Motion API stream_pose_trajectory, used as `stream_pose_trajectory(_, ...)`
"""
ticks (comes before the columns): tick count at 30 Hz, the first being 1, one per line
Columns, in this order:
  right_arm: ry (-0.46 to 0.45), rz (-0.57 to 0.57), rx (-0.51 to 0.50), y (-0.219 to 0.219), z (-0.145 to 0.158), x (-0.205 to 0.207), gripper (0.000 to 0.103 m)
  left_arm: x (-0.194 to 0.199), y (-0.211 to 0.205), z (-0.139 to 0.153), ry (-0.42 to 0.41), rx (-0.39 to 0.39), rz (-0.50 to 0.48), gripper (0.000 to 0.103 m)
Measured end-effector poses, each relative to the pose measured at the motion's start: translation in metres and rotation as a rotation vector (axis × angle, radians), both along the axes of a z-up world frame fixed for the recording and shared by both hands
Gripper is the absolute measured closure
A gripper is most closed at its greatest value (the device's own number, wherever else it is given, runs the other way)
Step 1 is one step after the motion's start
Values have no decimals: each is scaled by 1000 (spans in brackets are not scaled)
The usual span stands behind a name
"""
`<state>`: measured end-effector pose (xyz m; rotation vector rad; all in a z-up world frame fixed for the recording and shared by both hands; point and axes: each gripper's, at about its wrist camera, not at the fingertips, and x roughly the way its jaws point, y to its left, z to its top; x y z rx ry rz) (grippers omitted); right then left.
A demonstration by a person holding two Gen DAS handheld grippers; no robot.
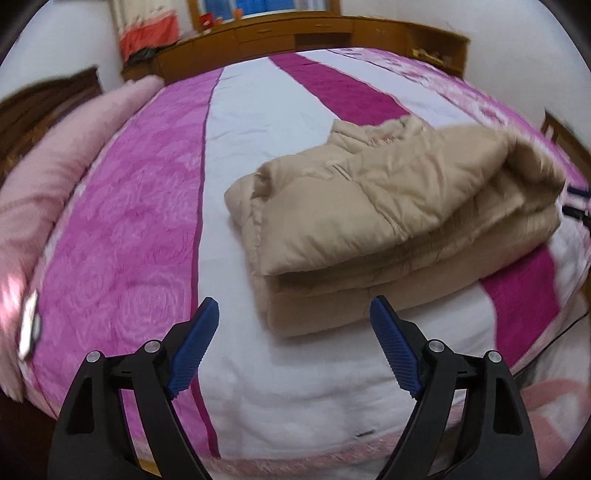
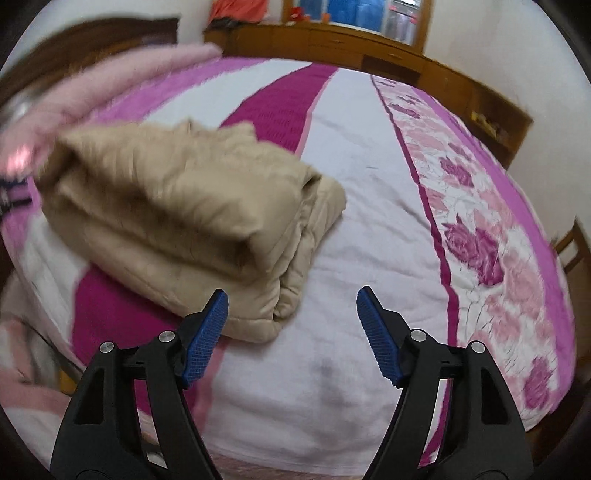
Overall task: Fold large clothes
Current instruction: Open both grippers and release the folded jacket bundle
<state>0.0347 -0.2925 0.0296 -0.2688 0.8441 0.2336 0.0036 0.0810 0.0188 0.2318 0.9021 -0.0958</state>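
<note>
A beige padded jacket (image 1: pixel 388 218) lies folded into a thick, layered bundle on the bed (image 1: pixel 258 122), which carries a cover striped in white, pink and magenta. In the left wrist view the bundle occupies the centre right of the frame; in the right wrist view it occupies the centre left.

The left gripper (image 1: pixel 295 314) appears at the bottom of its frame with the jaws spread wide and nothing between them. Its right blue pad overlaps the near lower edge of the jacket in the picture; contact cannot be determined.

The right gripper (image 2: pixel 291 304) appears at the bottom of its frame, jaws likewise wide apart and empty. Its left blue pad sits just beside the near corner of the bundle.

A pink pillow (image 1: pixel 74 147) lies at the left edge of the bed. A wooden cabinet (image 1: pixel 295 33) runs along the top of the frame.
</note>
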Motion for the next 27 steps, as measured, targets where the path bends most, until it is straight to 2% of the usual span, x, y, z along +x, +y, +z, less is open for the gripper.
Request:
stream_pose_trajectory(2,-15,33,-86,13,-11,3,31,4,-6,-5,-18,52,-26,22)
stream_pose_trajectory(4,-35,58,-124,20,-17,7,31,9,-12,-9,-40,88,-45,22)
stream_pose_trajectory(7,-64,61,-140,25,-17,16,31,20,-14,-13,-47,120,-48,22)
stream_pose_trajectory(11,-109,48,-134,25,-7,31,31,28,-16,-8,-74,124,-54,22)
stream_pose_trajectory(18,-150,2,-25,18,13,66,31,54,-11,12,-133,75,-35,22)
stream_pose_trajectory(27,-97,-60,156,11,14,123,39,98,-1,32,-189,-18,6,22)
